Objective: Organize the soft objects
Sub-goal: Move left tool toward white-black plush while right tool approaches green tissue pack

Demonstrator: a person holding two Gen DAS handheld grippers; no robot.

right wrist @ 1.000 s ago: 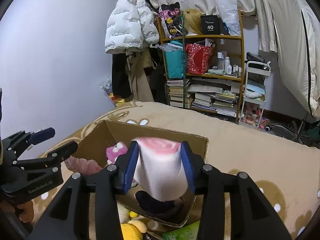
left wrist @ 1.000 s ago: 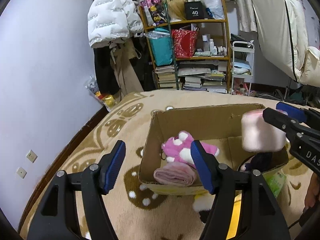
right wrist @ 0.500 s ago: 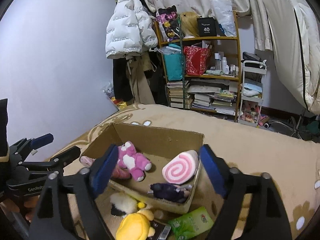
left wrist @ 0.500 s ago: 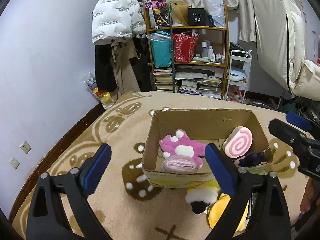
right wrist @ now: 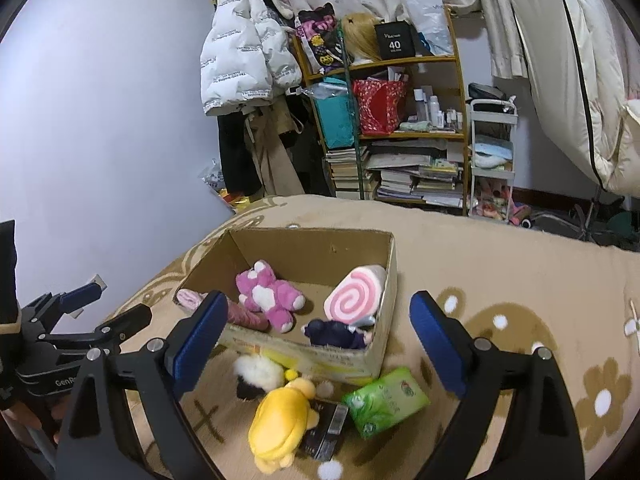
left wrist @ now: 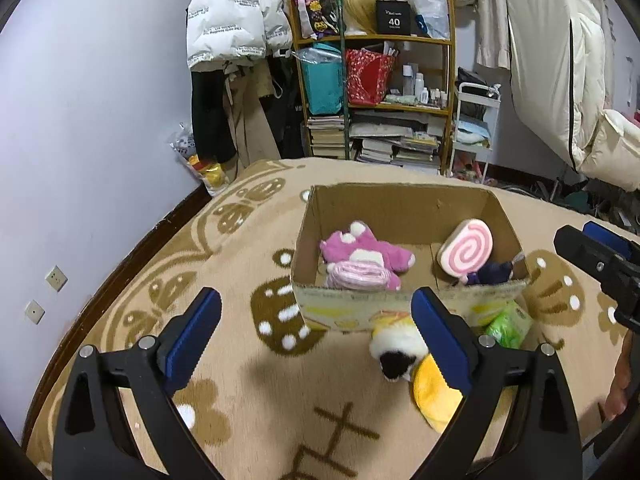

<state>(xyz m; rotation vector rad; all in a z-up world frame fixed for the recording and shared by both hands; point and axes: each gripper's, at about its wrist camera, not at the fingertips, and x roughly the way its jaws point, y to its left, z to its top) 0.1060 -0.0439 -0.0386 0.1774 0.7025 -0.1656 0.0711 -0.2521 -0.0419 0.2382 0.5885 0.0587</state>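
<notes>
An open cardboard box (left wrist: 400, 208) (right wrist: 312, 246) sits on the patterned rug. Inside lie a pink-and-white plush (left wrist: 366, 250) (right wrist: 268, 294), a pink rolled cloth (left wrist: 360, 276), a pink swirl cushion (left wrist: 466, 250) (right wrist: 354, 294) and a dark plush (right wrist: 336, 332). In front of the box lie a yellow plush (right wrist: 280, 424) (left wrist: 434, 398), a black-and-white plush (right wrist: 256, 376) (left wrist: 394, 350) and a green packet (right wrist: 386, 402). My left gripper (left wrist: 316, 338) and right gripper (right wrist: 318, 338) are open and empty, held back above the rug in front of the box.
A dark flat box (right wrist: 326, 426) lies beside the yellow plush. A shelf of books and bags (left wrist: 376, 92) stands at the far wall, with hanging coats (left wrist: 232, 32) to its left and a small white cart (left wrist: 476, 128) to its right.
My right gripper opened and released the pink swirl cushion into the box's right side, then drew back. Both grippers have pulled away from the box and opened wider.
</notes>
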